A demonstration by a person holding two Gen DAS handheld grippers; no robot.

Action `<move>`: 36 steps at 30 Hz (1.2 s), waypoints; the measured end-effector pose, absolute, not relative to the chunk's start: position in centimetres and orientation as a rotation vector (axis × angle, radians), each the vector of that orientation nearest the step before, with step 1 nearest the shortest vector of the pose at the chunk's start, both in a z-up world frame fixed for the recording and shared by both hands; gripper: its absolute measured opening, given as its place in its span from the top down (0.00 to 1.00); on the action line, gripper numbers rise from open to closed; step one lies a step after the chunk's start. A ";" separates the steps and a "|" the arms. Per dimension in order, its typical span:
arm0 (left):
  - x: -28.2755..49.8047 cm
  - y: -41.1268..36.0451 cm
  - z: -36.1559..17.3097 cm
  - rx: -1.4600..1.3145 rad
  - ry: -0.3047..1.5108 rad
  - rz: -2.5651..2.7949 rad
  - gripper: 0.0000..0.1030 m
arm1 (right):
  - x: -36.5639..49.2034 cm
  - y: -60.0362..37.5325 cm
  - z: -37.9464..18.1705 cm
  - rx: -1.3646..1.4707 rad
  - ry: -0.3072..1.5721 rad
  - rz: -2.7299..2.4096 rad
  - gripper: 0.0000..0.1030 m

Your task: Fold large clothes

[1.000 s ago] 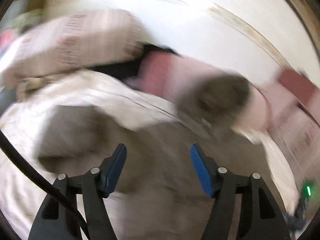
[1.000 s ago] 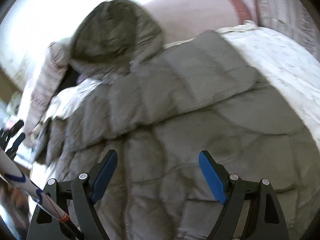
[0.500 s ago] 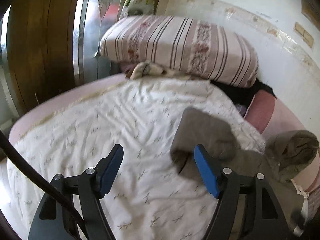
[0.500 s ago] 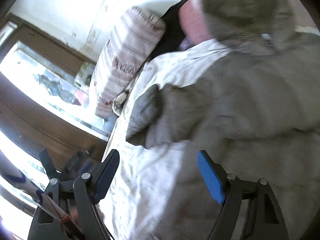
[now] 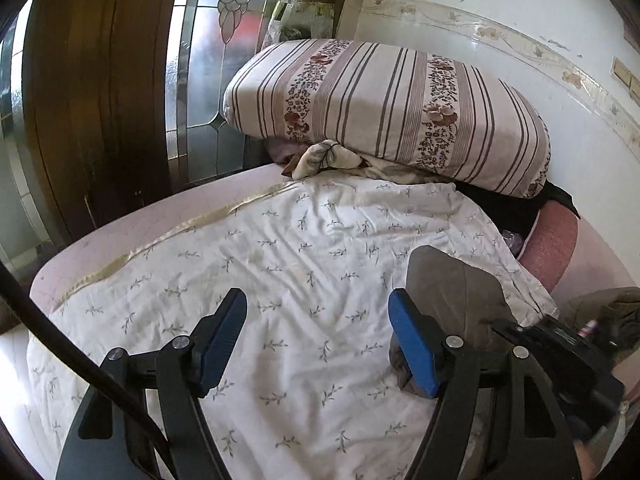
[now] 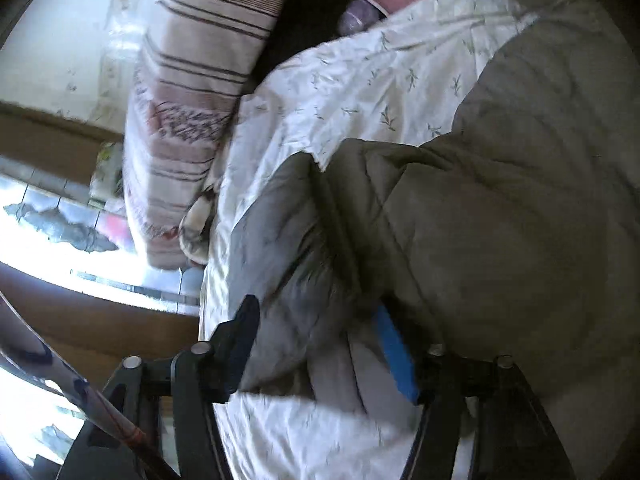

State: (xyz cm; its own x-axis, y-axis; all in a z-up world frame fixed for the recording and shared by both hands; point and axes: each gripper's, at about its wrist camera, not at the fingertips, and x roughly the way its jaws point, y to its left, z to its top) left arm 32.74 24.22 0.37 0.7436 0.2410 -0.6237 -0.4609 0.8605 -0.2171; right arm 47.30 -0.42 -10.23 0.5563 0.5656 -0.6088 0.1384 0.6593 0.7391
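Note:
A grey-olive quilted puffer jacket [image 6: 520, 208] lies spread on the white leaf-print bed cover [image 6: 360, 80]. Its sleeve [image 6: 288, 248] reaches toward the pillow, and the sleeve end lies between the jaws of my right gripper [image 6: 320, 344], which stand open around it. In the left wrist view the sleeve [image 5: 452, 292] lies just right of my left gripper [image 5: 316, 336], which is open and empty over the bed cover [image 5: 280, 260]. The jacket's hood [image 5: 612, 312] shows at the far right.
A striped floral pillow [image 5: 392, 108] leans against the white wall at the bed's head. A wooden door with leaded glass [image 5: 200, 60] stands left of the bed. A pink mattress edge [image 5: 120, 236] borders the cover. The right gripper's body [image 5: 560, 344] shows at right.
Both views swung left, from the jacket's body toward the sleeve and pillow. My right gripper moved down over the sleeve end. My left gripper now steadies over the bed cover.

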 end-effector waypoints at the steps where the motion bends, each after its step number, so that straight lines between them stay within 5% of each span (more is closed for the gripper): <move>1: 32.9 24.3 0.3 -0.376 0.626 0.388 0.30 | 47.5 -0.6 -10.4 0.838 0.979 0.292 0.60; 2: 33.0 24.3 0.3 -0.380 0.631 0.382 0.30 | 47.9 -0.7 -10.3 0.837 0.976 0.294 0.77; 3: 33.1 24.3 0.2 -0.385 0.633 0.378 0.30 | 47.7 -0.7 -9.9 0.833 0.956 0.311 0.80; 13: 33.6 22.4 -0.1 -0.427 0.657 0.219 0.30 | 37.6 -10.2 2.7 0.589 0.625 0.192 0.82; 18: 35.6 18.2 -1.9 -0.531 0.749 -0.075 0.30 | 30.1 -18.7 4.7 0.477 0.525 0.011 0.82; 31: 39.0 3.5 -6.4 -0.316 0.902 -0.249 0.30 | 25.5 -36.2 -6.9 0.554 0.727 -0.285 0.82; 36: 39.8 0.4 -9.1 -0.138 1.006 -0.198 0.30 | 25.2 -38.0 -12.7 0.675 0.775 -0.314 0.72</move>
